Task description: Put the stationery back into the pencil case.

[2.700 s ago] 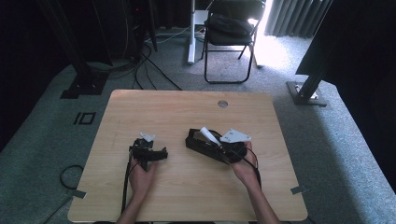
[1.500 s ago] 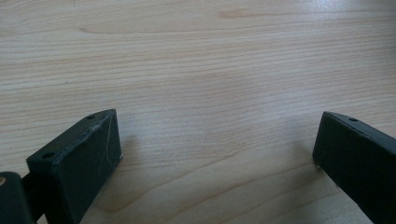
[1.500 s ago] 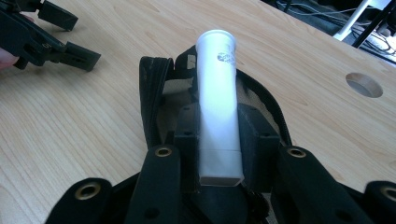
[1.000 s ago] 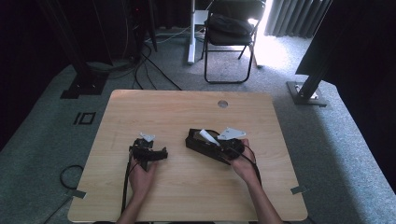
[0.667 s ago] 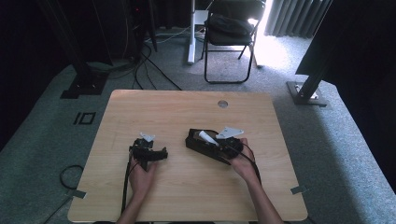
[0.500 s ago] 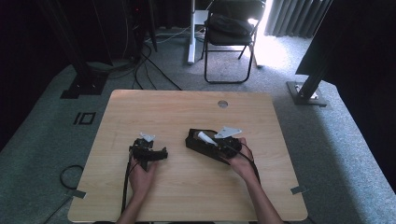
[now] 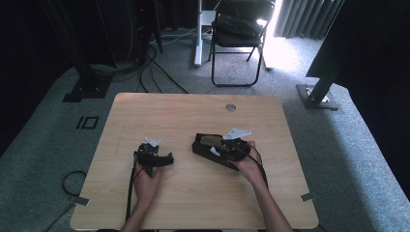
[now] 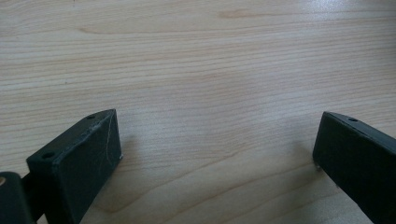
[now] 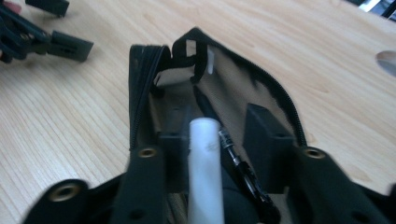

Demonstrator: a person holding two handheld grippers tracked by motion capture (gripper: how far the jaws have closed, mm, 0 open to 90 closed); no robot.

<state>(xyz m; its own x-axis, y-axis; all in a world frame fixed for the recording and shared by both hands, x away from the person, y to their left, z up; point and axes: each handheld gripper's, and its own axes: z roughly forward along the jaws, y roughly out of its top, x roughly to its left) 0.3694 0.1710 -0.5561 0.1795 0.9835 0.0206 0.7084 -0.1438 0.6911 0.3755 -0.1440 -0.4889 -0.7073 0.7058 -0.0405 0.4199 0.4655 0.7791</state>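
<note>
Near the person, two forearms came up from six o'clock onto the wooden surface (image 7: 193,116). The left hand (image 7: 147,181) held the left gripper (image 7: 153,157) low over the bare wood, at about eight o'clock from the middle of the surface. Its fingers (image 8: 79,163) were spread wide, with nothing but wood grain between them.

The right hand (image 7: 249,166) held the right gripper (image 7: 227,147) at about four o'clock from the middle. Its fingers (image 9: 173,144) were spread apart and reached into an open black zip pouch (image 7: 205,145). A white pen (image 9: 204,172) lay between them, but I could not tell if they touched it. A thin black pen (image 9: 233,158) lay just beside it inside the pouch.

Farther off, a round hole (image 7: 230,107) sat near the surface's twelve o'clock edge. Beyond that, a black folding chair (image 7: 239,34) stood on the grey carpet (image 7: 43,145).
</note>
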